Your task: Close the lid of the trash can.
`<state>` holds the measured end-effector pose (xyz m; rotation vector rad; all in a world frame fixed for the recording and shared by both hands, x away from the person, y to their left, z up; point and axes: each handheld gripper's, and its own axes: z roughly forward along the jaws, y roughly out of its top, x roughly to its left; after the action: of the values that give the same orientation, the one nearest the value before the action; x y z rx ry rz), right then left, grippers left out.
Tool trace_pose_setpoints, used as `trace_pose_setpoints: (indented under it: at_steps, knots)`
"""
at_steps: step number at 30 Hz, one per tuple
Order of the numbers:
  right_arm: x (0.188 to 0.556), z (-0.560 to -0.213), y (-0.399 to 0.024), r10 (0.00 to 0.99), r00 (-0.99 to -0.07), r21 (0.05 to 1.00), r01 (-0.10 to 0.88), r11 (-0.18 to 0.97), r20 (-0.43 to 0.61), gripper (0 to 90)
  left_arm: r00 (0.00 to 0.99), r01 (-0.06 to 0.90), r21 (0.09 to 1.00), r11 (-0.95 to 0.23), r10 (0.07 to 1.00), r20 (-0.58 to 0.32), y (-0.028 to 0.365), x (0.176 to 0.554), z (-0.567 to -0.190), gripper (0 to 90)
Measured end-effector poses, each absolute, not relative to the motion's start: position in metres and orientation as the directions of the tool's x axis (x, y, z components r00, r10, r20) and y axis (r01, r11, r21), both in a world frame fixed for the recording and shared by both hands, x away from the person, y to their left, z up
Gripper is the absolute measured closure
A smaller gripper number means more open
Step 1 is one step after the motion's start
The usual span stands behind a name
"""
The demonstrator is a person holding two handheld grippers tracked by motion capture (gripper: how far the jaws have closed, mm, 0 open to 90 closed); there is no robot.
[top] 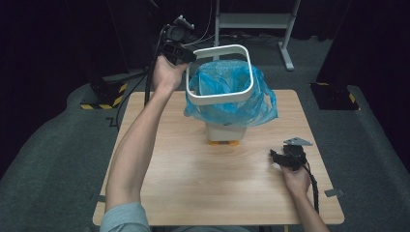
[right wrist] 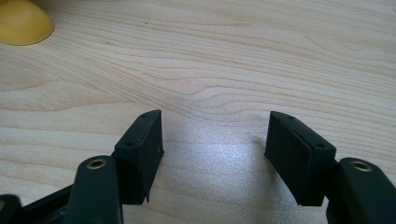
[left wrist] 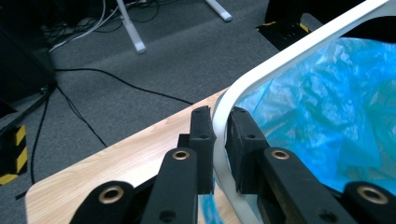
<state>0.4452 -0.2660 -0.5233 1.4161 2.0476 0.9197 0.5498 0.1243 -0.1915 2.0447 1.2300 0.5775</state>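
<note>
A white rounded-rectangle bin ring [top: 218,100] hangs tilted above a small white bin [top: 226,131] lined with a blue plastic bag [top: 241,108]. My left gripper [top: 186,57] is shut on the ring's far left corner and holds it up. In the left gripper view the jaws [left wrist: 220,119] pinch the ring [left wrist: 299,46], with the bag [left wrist: 327,107] beyond it. My right gripper [top: 276,157] rests low over the table's right front, open with nothing between its jaws. The right gripper view shows it [right wrist: 215,135] over bare wood.
The bin stands mid-table on yellow feet [top: 220,142], one of which appears in the right gripper view [right wrist: 21,23]. The wooden table [top: 193,179] has grey carpet around it. A white stand [top: 256,21] and cables lie behind, and a black-and-yellow striped base [top: 104,94] sits at the left.
</note>
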Motion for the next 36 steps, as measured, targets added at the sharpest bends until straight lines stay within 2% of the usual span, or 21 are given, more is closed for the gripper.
trace_pose_setpoints:
  at_steps: [18,30,36]
  knots:
    - [0.445,-0.523,-0.266,0.937,-0.348,0.753,0.613,0.239,-0.014,36.4,0.463,0.612,0.697,-0.372,0.884,0.065,0.094,0.571,-0.204,80.6]
    - [0.445,-0.523,-0.266,0.937,-0.348,0.753,0.613,0.239,-0.015,36.4,0.462,0.595,0.709,-0.379,0.883,0.084,0.092,0.571,-0.208,79.1]
    - [0.445,-0.523,-0.266,0.937,-0.348,0.753,0.613,0.239,-0.014,36.4,0.465,0.587,0.719,-0.373,0.882,0.078,0.091,0.570,-0.212,74.2]
